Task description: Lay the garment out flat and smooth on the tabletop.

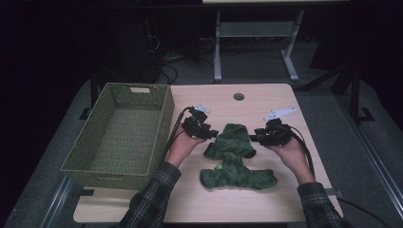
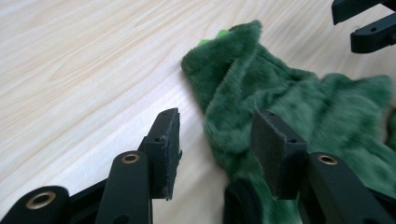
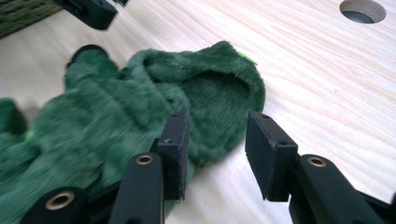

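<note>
Garment: a green plush garment [image 1: 233,154] lies crumpled on the table [image 1: 266,99], mid-width, toward its near edge, right of the wicker basket [image 1: 121,133].
Left gripper [image 1: 209,133]: jaws spread, pinching nothing, at the cloth's left edge.
Right gripper [image 1: 256,138]: jaws spread, empty, at its right edge.
Handling: probably light, soft and floppy; it would sag.
Hold: pinch a folded edge [image 3: 243,93] on each side.

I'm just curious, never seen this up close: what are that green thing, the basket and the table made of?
Green thing: apparently plush fleece fabric, with fuzzy matte pile and soft folds.
Basket: looks like woven wicker or paper cord, olive and matte, with a visible weave.
Table: pale wood or wood-look laminate, smooth, with grain lines; I can't tell which.
</note>
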Available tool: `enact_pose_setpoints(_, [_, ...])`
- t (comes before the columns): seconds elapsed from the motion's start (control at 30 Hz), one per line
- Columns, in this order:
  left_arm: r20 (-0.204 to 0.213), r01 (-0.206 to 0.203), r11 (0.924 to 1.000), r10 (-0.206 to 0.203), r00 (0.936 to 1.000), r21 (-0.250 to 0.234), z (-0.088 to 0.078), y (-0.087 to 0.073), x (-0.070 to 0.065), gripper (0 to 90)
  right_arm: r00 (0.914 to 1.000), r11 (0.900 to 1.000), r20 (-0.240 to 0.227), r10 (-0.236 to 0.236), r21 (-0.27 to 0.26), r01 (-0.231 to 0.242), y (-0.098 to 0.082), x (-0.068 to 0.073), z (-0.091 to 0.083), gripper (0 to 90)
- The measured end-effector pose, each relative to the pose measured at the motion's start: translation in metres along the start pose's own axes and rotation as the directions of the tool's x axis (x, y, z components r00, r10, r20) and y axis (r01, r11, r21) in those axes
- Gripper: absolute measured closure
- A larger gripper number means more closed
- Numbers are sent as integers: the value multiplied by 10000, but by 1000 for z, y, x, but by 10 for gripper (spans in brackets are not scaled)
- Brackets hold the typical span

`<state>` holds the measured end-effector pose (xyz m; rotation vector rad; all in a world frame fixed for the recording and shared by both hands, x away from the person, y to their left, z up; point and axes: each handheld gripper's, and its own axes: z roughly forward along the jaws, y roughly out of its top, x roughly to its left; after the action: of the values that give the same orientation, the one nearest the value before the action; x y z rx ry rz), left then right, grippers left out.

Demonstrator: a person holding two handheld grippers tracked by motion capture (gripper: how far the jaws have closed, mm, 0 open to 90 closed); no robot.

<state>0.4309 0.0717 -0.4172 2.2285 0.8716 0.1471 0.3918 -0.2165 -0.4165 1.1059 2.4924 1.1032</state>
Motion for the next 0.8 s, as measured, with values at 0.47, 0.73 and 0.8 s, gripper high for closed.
enact_pose_setpoints(0.47, [412, -568, 9953, 537, 9977, 785, 41, 1, 3, 533, 9969, 9972, 327, 719, 194, -725, -9, -17, 38, 571])
enact_pose_setpoints(0.73, [330, -1112, 9848, 1078, 9936, 1332, 48, -3, -3, 712, 9967, 9965, 421, 700, 433, -718, -12, -15, 50, 555])
enact_pose_setpoints(0.8, [337, -1110, 9851, 1075, 9936, 1312, 48, -4, -4, 782, 9965, 9958, 372, 746, 512, -765, -12, -15, 53, 557])
